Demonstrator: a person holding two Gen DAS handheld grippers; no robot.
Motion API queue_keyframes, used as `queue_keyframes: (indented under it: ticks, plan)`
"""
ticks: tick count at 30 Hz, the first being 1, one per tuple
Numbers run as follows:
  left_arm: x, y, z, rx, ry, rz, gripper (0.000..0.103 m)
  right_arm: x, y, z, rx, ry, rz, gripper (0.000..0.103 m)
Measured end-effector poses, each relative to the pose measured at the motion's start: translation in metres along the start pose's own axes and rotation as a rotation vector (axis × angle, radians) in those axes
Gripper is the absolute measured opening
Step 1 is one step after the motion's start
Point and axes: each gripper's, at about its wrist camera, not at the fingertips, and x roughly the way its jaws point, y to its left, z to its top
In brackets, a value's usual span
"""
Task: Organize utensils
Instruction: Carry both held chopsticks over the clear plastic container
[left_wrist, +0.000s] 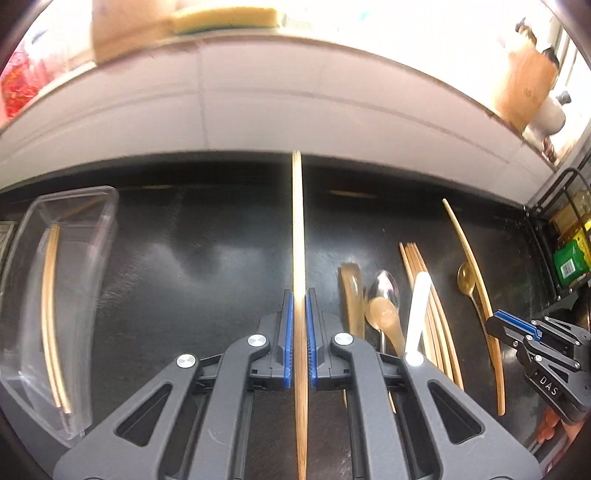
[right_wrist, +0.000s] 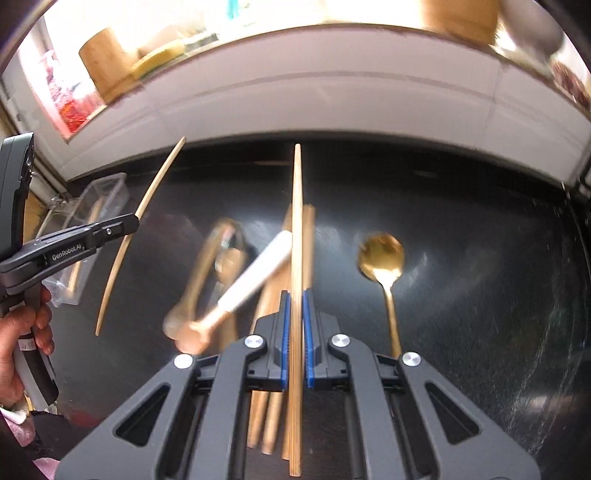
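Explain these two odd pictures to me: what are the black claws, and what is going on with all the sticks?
No robot here: a person holds a two-finger tool in each hand, and each tool carries a wide-angle camera looking along its fingers. One picture is from the left tool, the other from the right tool. Each is closed on one bamboo chopstick: the left chopstick and the right chopstick. On the black counter lie more loose chopsticks, a white-handled spoon, a silver spoon and a gold spoon. A clear plastic box at the left already holds chopsticks.
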Motion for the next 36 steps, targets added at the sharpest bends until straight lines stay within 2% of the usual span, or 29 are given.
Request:
queue_keyframes:
  ticks: [7,14,17,26,31,36]
  plan:
    - [-0.052,0.039,-0.011,-0.068,-0.051,0.089,0.006,-0.004,0.066,0.025,-0.109,-0.027,0.108,0.007]
    - [-0.087,0.113,-0.012,-0.137,-0.088,0.153,0.006,0.004,0.153,0.042,-0.205,-0.045,0.184,0.007]
    - [-0.094,0.141,-0.011,-0.137,-0.101,0.166,0.006,0.013,0.197,0.052,-0.235,-0.053,0.205,0.007]
    - [-0.108,0.266,-0.007,-0.178,-0.096,0.213,0.006,0.052,0.324,0.078,-0.294,-0.042,0.26,0.007]
    - [-0.096,0.293,-0.014,-0.177,-0.059,0.199,0.006,0.078,0.36,0.074,-0.289,0.005,0.253,0.007]
    - [-0.084,0.299,-0.015,-0.157,-0.038,0.16,0.006,0.092,0.375,0.073,-0.253,0.028,0.244,0.007]
